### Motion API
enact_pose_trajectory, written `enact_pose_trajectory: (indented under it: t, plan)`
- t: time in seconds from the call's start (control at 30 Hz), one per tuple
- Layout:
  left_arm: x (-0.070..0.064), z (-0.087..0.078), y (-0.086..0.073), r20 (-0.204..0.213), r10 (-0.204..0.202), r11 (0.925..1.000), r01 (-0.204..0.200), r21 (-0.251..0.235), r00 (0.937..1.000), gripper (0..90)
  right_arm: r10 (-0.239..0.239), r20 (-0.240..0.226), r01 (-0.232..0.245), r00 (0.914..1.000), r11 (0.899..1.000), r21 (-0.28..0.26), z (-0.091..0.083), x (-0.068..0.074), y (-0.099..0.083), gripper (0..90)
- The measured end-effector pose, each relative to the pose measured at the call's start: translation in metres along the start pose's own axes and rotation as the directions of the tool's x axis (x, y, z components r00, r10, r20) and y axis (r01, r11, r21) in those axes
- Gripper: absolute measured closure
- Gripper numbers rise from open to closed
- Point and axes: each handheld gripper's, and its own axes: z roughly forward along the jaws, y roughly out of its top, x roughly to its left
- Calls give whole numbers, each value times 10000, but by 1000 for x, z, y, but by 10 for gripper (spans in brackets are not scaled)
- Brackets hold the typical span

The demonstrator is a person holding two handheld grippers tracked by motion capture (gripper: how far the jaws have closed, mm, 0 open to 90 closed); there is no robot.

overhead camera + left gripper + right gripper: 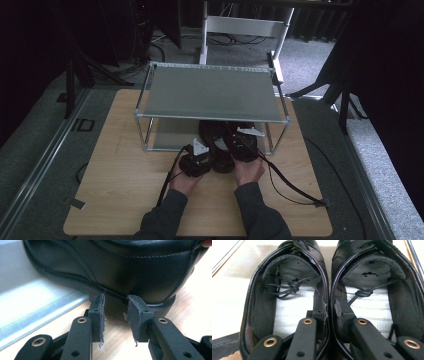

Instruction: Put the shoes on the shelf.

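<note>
A pair of black leather lace-up shoes (218, 150) sits side by side at the front of the rack's lower shelf (170, 135), heels toward me. My right gripper (329, 307) has one finger inside the left shoe (287, 302) and the other inside the right shoe (372, 305). It is shut on their two inner walls, pinching them together. My left gripper (116, 306) is open beside the outer heel of a shoe (120, 267), its fingertips (98, 307) close to the sole with nothing between them. In the high view the left gripper (195, 162) and right gripper (241, 145) flank the heels.
A two-level metal rack (210, 92) stands on the wooden table (125, 170); its top shelf overhangs the shoes' toes. The silver lower shelf (30, 305) ends just left of the heel. A black cable (290, 187) trails right across the table. Bare wood lies to the left and front.
</note>
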Motion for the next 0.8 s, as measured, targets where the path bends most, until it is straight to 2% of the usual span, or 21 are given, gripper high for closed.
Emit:
enact_pose_trajectory:
  t: [0.13, 0.27, 0.33, 0.37, 0.47, 0.57, 0.6, 0.63, 0.67, 0.7, 0.73, 0.77, 0.8]
  plan:
    - [7, 2, 1, -51, 45, 10000, -45, -31, 10000, 667, 51, 196, -53, 9998, 9999, 114, 3, 5, 3, 792]
    - [10, 3, 0, 65, 93, 9998, -92, -166, 9999, 652, 42, 89, -43, 10000, 9999, 123, 5, 3, 7, 730]
    - [10, 3, 0, 65, 93, 9998, -92, -166, 9999, 647, 66, 15, -67, 10000, 9999, 97, 5, 2, 8, 730]
    - [10, 5, -2, -1, 154, 9999, -154, 7, 9999, 634, 150, -421, -149, 9990, 9999, 35, 5, -3, 11, 595]
    - [11, 5, -3, 58, 40, 10000, -40, -17, 10000, 606, 76, -543, -77, 9985, 10000, -11, 5, -4, 11, 553]
    - [12, 5, -3, 8, 20, 10000, -20, -1, 10000, 588, -274, -698, 254, 9972, 9992, -302, 3, -1, 8, 475]
    - [12, 5, -3, 8, 20, 10000, -20, -1, 10000, 576, -274, -698, 254, 9972, 9992, -302, 3, -1, 8, 475]
    - [12, 5, -3, 10, 29, 10000, -29, 7, 10000, 565, -590, -682, 550, 9959, 9967, -595, 0, 0, 6, 462]
    - [13, 4, -4, 26, -7, 10000, 7, -13, 10000, 565, -590, -682, 550, 9959, 9967, -595, 0, 0, 6, 462]
    - [13, 3, -4, 64, -92, 9999, 92, -88, 9999, 550, -1056, -681, 981, 9921, 9896, -1050, -5, 1, 4, 435]
    - [13, 3, -4, 64, -92, 9999, 92, -88, 9999, 540, -1056, -681, 981, 9921, 9896, -1050, -5, 1, 4, 435]
    - [12, 1, -5, 84, -140, 9998, 141, -140, 9999, 530, -1439, -732, 1339, 9869, 9827, -1279, -9, 1, 4, 428]
    - [12, 1, -5, 84, -140, 9998, 141, -140, 9999, 525, -1439, -732, 1339, 9869, 9827, -1279, -9, 1, 4, 428]
